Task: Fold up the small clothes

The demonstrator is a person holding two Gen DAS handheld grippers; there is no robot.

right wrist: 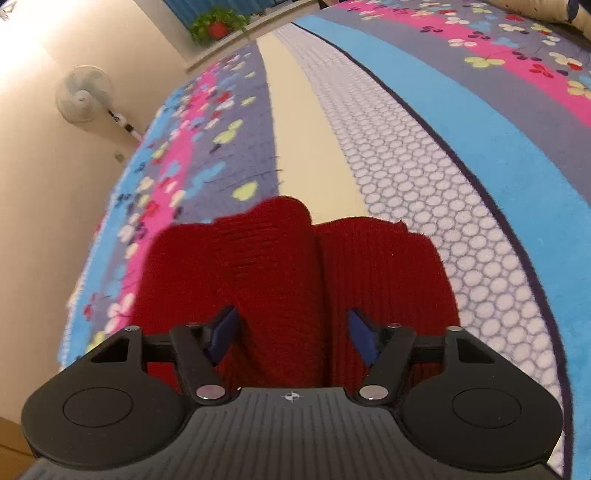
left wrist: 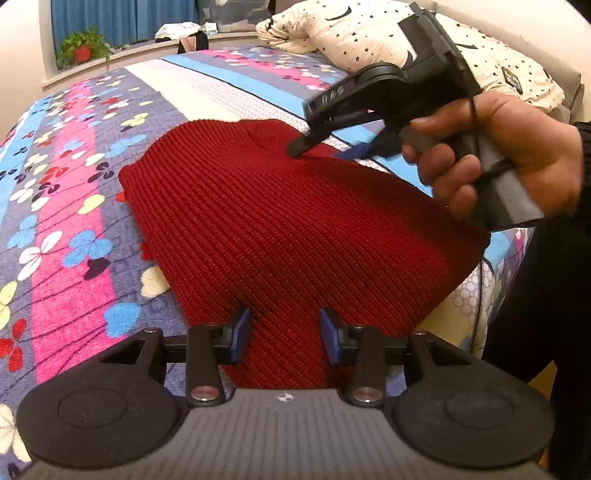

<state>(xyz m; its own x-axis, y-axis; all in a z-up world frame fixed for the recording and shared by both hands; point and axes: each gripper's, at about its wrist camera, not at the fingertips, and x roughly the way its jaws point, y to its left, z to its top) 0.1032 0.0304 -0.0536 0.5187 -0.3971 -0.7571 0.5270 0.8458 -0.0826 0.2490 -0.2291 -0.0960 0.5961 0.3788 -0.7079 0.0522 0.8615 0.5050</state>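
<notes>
Beanie (left wrist: 295, 229) lies flat on the bed (left wrist: 74, 206). Right fingers (right wrist: 221, 332) clench a raised fold at its 1 o'clock edge; left fingers (left wrist: 236, 334) straddle its 6 o'clock hem, unpinched. Pin that hem while you carry the fold across squarely.

The right gripper (right wrist: 291, 332) points down at a red knitted garment (right wrist: 280, 280) lying on the bed (right wrist: 424, 177). Its jaws stand apart and are closing, with the knit bunched up between the blue pads (right wrist: 221, 332); whether the pads already press on it is hard to tell. The garment rises in two rounded folds with a dark crease between them. The bedspread under it carries stripes of cream, white circles, blue, grey and pink with flowers. A white fan (right wrist: 85, 94) stands by the wall at left, and a potted plant (right wrist: 216, 24) sits on the ledge beyond.
</notes>
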